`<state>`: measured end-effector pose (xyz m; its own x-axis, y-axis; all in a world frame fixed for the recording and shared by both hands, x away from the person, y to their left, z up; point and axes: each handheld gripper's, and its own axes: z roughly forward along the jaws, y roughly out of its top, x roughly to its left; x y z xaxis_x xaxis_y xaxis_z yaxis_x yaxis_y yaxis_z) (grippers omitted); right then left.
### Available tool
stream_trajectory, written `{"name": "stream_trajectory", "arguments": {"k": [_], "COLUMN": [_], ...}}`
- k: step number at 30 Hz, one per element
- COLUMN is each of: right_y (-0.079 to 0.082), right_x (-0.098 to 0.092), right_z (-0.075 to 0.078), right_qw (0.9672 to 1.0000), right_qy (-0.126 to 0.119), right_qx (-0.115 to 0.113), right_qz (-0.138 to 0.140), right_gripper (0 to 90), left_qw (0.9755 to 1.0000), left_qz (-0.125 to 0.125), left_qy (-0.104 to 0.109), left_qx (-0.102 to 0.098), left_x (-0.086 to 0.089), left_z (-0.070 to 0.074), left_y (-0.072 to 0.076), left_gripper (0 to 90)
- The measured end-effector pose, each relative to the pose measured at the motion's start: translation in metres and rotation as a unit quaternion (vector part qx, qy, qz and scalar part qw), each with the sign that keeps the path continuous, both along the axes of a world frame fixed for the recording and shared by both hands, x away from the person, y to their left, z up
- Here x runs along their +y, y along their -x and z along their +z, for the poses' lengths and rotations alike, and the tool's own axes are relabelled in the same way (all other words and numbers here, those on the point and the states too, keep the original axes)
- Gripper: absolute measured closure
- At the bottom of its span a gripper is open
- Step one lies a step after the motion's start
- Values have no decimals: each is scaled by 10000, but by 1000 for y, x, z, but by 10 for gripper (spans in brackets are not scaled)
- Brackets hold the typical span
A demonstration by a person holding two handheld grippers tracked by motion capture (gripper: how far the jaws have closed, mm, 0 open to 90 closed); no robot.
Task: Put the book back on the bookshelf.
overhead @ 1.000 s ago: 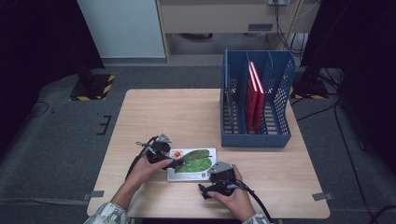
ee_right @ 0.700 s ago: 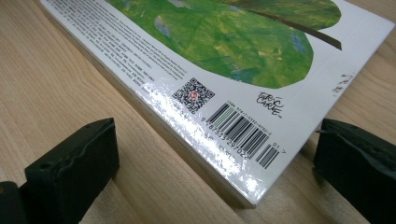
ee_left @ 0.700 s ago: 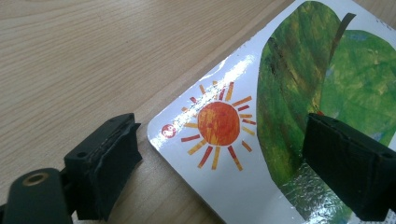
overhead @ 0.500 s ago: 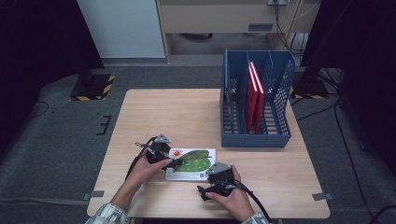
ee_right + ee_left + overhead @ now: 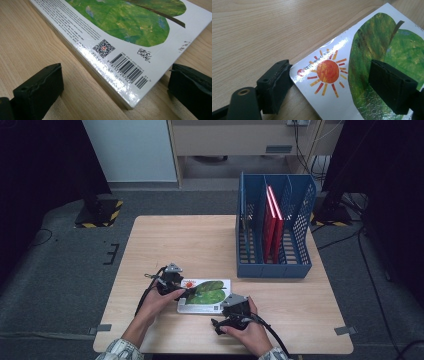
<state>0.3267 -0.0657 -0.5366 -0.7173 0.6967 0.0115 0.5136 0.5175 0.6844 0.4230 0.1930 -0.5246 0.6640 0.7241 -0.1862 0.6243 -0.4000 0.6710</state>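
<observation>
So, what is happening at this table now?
A person works on a picture book lying flat on the wooden table. The left gripper straddles its sun corner, jaws just closing but not yet pressing. The right gripper sits open at the barcode corner. A blue file rack holding red books stands behind.

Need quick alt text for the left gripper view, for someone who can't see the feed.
The left gripper straddles a corner of a picture book lying flat on the wooden table; its jaws have just been closing, not yet pressing. The cover shows an orange sun and green leaves.
</observation>
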Motion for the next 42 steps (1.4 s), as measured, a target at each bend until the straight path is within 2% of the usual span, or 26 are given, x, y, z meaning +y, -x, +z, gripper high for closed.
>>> {"name": "stream_trajectory", "arguments": {"k": [8, 14, 25, 34, 42], "right_y": [1, 1, 0, -4, -4], "right_x": [2, 3, 6, 10, 10], "right_z": [-1, -1, -1, -2, -2], "right_qw": [9999, 9999, 9996, 9984, 9984], "right_qy": [-25, -24, -45, -81, -68], "right_qx": [-22, -33, -68, -105, -113], "right_qz": [-101, -155, -286, -544, -541], "right_gripper": [1, 1, 1, 2, 1], "left_qw": [9997, 9997, 9998, 9998, 9997], "left_qz": [219, 208, 179, 207, 221], "left_qy": [17, -18, -11, -72, -91], "left_qx": [64, 110, 14, 3, 2], "left_x": [-3, -3, -2, -5, -6], "left_z": [3, 8, 20, 23, 25], "left_y": [0, -1, 1, 3, 3], "left_gripper": [207, 209, 209, 207, 207]}}
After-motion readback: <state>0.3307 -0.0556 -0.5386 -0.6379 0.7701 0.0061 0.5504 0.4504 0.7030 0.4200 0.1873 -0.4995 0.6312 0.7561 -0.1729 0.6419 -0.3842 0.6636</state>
